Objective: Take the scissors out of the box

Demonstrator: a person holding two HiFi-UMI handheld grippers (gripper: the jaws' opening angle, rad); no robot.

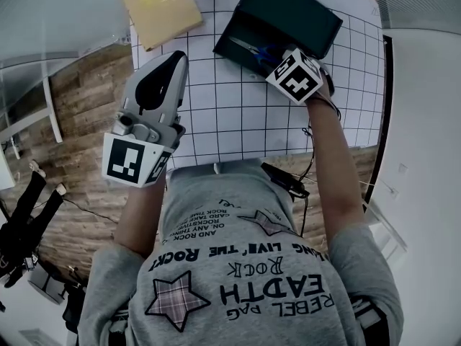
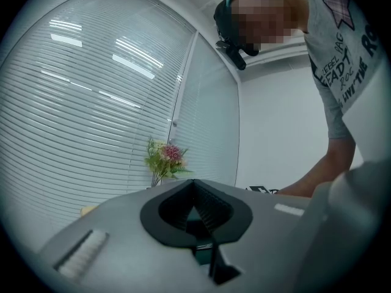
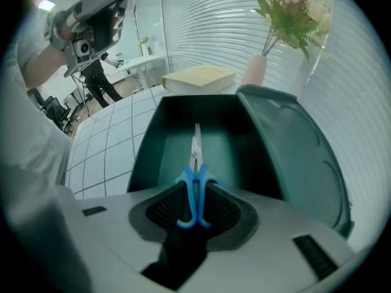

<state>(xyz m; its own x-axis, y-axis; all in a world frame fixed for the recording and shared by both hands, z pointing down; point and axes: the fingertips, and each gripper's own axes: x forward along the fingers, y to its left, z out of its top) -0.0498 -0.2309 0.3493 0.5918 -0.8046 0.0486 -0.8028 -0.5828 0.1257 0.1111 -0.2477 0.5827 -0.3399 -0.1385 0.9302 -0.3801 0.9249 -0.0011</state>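
Grey printed T-shirt (image 1: 245, 265) fills the bottom of my head view, and beyond it is the white gridded bench (image 1: 238, 114). Over to my right gripper (image 3: 195, 182): it's tipped steeply down into the dark green open box (image 3: 149, 154), whose lid (image 3: 293, 157) stands up on the right side. Blue-handled steel scissors (image 3: 195, 154) lie on the box floor, blades pointing away from me, handles right between my fingers. Both pads look to be pressing on those blue loops, though the angle is tight, so I'd call it clamped on the handles, just. Scissors are down in the box, not lifted.

My left gripper (image 2: 194, 188) is held level above the left part of the bench, well apart from the box, fingers together with nothing between them. Flat yellow case with a gold emblem (image 1: 160, 9) lies at the far left of the bench, near the green box but not touching. Pink and white flowers (image 3: 293, 11) stand in a pale vase (image 3: 253, 69) behind the box.
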